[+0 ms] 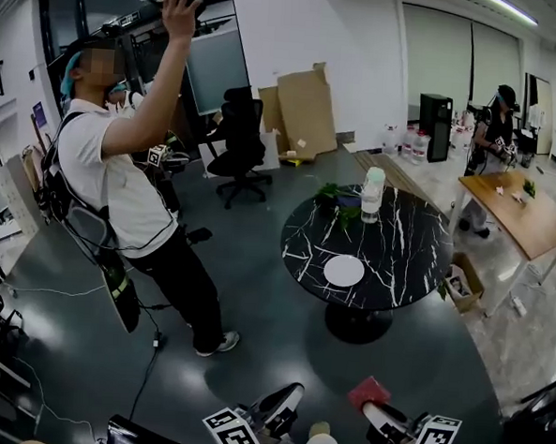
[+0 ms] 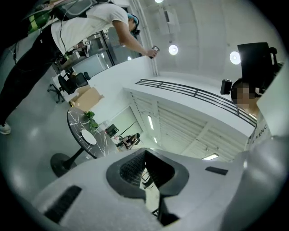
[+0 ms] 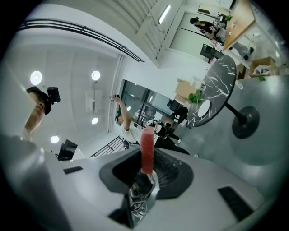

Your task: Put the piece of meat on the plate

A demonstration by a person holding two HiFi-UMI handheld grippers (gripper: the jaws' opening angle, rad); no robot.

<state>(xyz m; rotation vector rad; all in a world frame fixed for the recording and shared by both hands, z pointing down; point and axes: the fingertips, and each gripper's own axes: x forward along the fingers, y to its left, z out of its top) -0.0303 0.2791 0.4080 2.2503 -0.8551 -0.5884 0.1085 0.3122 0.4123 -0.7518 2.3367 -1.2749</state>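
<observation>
Partly done | grips piece of meat (image 3: pixel 147 149) in right gripper (image 3: pixel 145 173) | left gripper (image 2: pixel 145 164) closed, empty | plate (image 1: pixel 344 270) bare, well apart

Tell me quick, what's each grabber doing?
Left gripper: closed, empty.
Right gripper: closed on the piece of meat.

Partial print "GIVENC" on a white shirt (image 2: pixel 266 131); elsewhere nothing legible.
</observation>
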